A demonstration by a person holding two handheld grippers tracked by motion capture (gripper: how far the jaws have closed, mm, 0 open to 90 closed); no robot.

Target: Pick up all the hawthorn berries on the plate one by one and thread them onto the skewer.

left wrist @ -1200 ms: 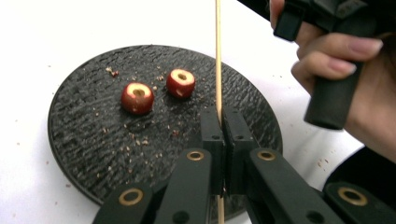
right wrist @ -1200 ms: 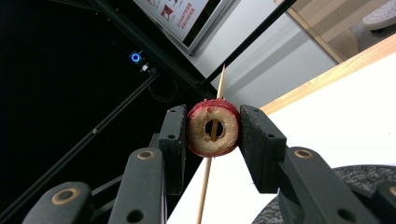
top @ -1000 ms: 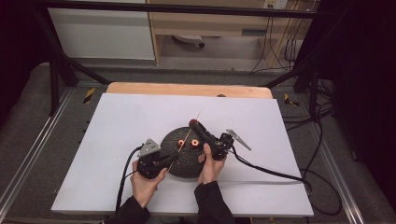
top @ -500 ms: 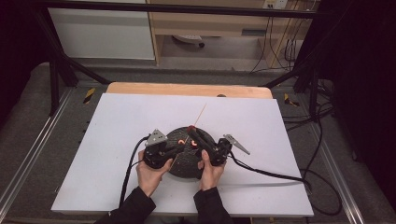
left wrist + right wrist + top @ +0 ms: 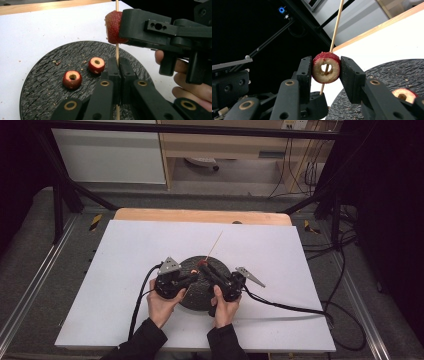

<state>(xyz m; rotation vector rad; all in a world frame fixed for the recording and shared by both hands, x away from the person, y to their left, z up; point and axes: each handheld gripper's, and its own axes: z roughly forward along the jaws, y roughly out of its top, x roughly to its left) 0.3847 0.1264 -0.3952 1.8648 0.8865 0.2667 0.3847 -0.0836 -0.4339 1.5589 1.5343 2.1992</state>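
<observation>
Since the earlier frames the two hands had drawn closer over the dark round plate (image 5: 197,295), and the skewer (image 5: 214,246) now slanted away toward the wooden table edge (image 5: 200,215). The left gripper (image 5: 117,72) was clamped on the skewer's lower part. The right gripper (image 5: 326,68) pinched a cored red fruit ring (image 5: 326,67) threaded on the skewer. Two more rings (image 5: 72,79) lay on the plate, scattered with crumbs. A white sheet (image 5: 125,250) covered the table; beyond stood a pale cabinet (image 5: 110,155) and dangling cables (image 5: 295,165).
</observation>
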